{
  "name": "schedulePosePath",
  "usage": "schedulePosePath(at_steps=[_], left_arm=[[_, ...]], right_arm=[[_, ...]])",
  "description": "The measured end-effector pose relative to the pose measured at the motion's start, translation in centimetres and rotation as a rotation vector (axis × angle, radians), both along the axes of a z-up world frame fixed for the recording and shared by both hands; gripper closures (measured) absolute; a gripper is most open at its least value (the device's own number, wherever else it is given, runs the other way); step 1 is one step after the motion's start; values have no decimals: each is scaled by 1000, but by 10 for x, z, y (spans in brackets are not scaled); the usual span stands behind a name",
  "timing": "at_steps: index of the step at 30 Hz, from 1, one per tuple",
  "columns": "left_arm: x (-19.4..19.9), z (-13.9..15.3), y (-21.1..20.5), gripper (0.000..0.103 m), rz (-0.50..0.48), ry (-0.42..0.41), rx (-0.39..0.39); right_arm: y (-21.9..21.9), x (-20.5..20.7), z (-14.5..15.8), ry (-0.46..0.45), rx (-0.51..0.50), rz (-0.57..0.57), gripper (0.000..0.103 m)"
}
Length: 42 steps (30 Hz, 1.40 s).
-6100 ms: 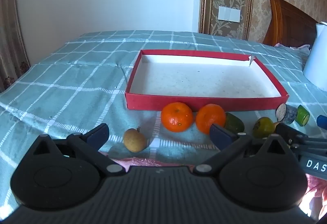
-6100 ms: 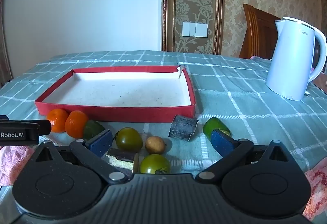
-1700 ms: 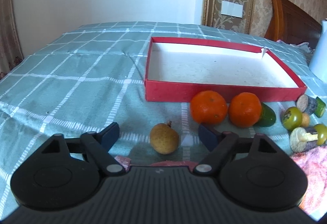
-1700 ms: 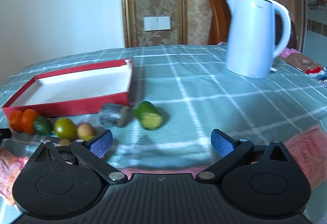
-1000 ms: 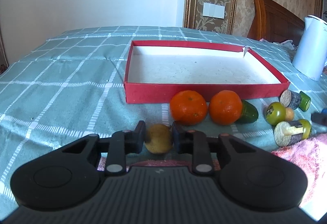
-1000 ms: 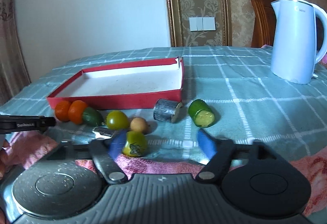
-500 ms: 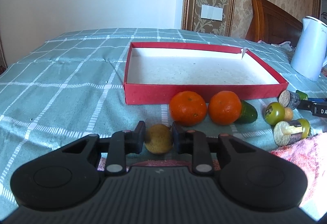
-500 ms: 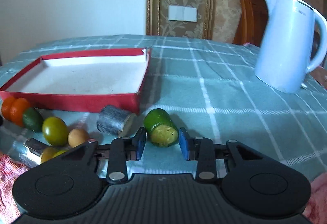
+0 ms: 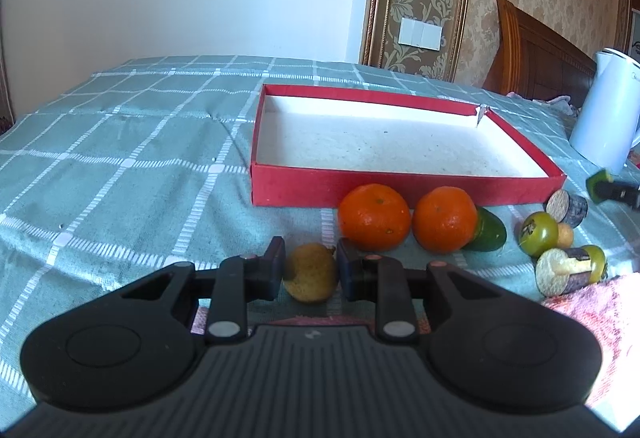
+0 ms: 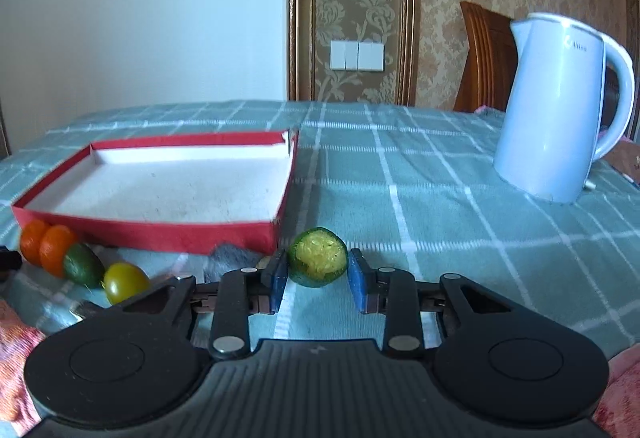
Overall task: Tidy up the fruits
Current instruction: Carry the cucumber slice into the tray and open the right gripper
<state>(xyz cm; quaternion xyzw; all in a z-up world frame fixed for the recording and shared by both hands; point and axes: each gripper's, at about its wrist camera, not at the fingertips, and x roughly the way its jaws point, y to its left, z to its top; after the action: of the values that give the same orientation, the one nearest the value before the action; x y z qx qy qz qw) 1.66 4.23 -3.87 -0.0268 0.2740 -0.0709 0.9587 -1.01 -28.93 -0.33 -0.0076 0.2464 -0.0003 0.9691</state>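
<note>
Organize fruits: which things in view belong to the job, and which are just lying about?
Job:
- red tray
- two oranges
- small brown fruit in left tongs
- cut green piece in right tongs
- green tomato

Lying about:
- white kettle
- pink cloth

A small tan-yellow round fruit (image 9: 310, 272) sits at the near edge of the cloth. Just beyond it, two bright oranges (image 9: 374, 217) lie side by side against the near wall of the shallow red tray (image 9: 360, 187), whose white floor is bare. A dark green oval fruit (image 9: 487, 231) touches the right orange. Further right, a cut green piece (image 10: 318, 256) shows its yellow pulpy face toward the near side.
</note>
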Motion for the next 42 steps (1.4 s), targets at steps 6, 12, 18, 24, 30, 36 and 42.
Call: schedulePosePath(at_steps=[6,12,18,24,30,36,42], left_arm=[[0,0,1,78,-1,2,-16],[0,0,3,78,-1,3,-20],[1,-1,4,78,-3,5,-24],[2,-1,4,78,-3,5,-26],[2,-2,5,78,-3,5,-26],[2,-2,5,78,-3,5,-26],[2,-2,5,78,-4,5,-25]], right_arm=[[15,6,22,-59,-20,39,71],[43,41,31,-72,-42,115,71],[61,93,17,4,-53,148,71],[70,131,-4,89,-39,147,71],[76,139,-13,115,-66,149,72],[78,140,-14,139,-60,175,71],[72,127,-6,109,-38,179,42]])
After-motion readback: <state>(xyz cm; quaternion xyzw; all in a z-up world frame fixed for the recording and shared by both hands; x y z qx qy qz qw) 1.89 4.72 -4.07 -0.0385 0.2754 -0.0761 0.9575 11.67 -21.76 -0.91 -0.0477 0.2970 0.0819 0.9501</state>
